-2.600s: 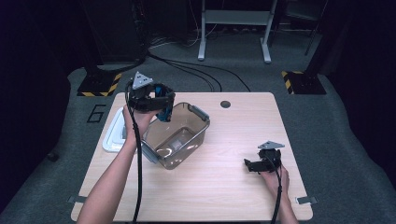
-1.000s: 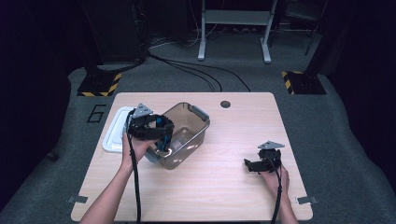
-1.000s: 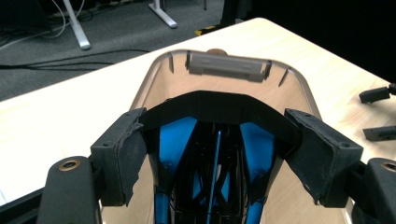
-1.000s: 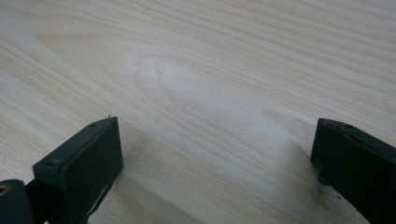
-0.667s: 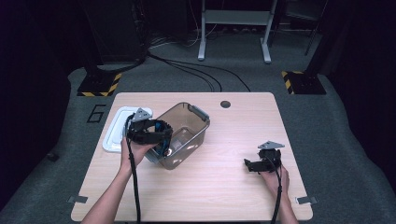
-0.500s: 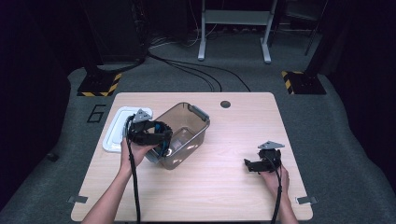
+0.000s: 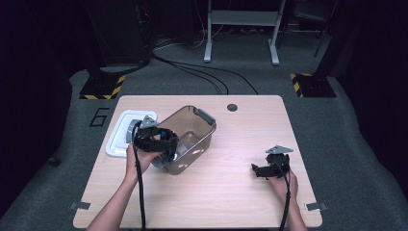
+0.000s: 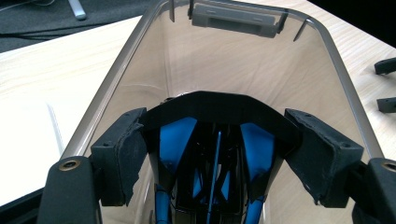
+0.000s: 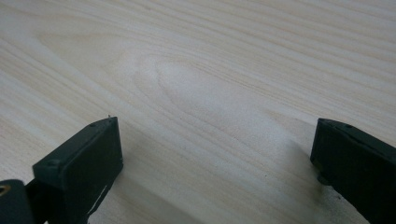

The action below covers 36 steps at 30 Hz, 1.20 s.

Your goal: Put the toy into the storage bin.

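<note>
The tabletop (image 7: 216, 192) is pale wood. The biggest thing on it is a clear, smoke-tinted plastic bin (image 7: 192, 132), lying just ahead of the left tool (image 7: 166, 147) and reaching away from it toward the far edge. In the left gripper view the bin's rim (image 8: 121, 70) runs off on both sides of the jaws, and a grey latch handle (image 8: 233, 18) sits at the end farthest from the tool. The jaws stand spread, with nothing between the pads. They hang over the near rim and look down into the bin, where a dark shape with blue parts shows through or mirrors in the wall; I cannot tell which.

I would judge the bin light and fairly stiff, though its thin walls may flex if squeezed mid-span. The plastic looks smooth and slick, so a pinch on a flat wall could slide. The rolled rim nearest the tool looks the safest place to grip; the grey handle at the far end is the other choice. Being empty, it may tip or skate on the wood when nudged.

Behind the left tool, on its outer side, lies a white lid (image 7: 122, 137), flat on the tabletop.

The right tool (image 7: 262, 171) sits well apart on the other side, jaws wide and bare wood (image 9: 210, 93) between them.
</note>
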Each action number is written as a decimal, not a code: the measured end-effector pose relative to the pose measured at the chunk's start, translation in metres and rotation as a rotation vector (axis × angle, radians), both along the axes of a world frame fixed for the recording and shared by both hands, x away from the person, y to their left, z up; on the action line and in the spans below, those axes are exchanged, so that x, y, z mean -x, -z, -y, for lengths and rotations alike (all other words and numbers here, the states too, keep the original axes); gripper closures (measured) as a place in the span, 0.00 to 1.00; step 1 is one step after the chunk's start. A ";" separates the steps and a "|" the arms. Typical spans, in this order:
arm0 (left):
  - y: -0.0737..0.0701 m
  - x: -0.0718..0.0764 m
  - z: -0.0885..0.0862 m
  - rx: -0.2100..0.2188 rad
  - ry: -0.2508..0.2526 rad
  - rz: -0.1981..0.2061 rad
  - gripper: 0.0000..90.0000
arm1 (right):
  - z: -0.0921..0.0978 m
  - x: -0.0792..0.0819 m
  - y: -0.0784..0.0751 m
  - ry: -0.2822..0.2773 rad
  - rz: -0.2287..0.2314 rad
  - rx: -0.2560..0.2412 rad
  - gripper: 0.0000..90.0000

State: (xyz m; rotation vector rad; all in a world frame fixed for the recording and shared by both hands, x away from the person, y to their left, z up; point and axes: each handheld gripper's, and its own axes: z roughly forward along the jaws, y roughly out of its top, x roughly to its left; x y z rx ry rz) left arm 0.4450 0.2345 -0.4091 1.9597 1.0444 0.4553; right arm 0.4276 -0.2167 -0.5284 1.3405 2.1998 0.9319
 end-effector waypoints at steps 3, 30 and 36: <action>0.002 0.000 0.000 0.000 -0.002 -0.009 0.28 | 0.000 0.000 0.000 0.000 0.000 0.000 0.02; 0.000 0.013 -0.002 -0.094 0.046 -0.044 0.27 | 0.000 0.000 0.000 0.001 0.000 0.000 0.02; -0.003 0.021 -0.009 -0.099 0.052 -0.056 0.27 | 0.000 0.000 0.000 0.001 0.000 0.001 0.02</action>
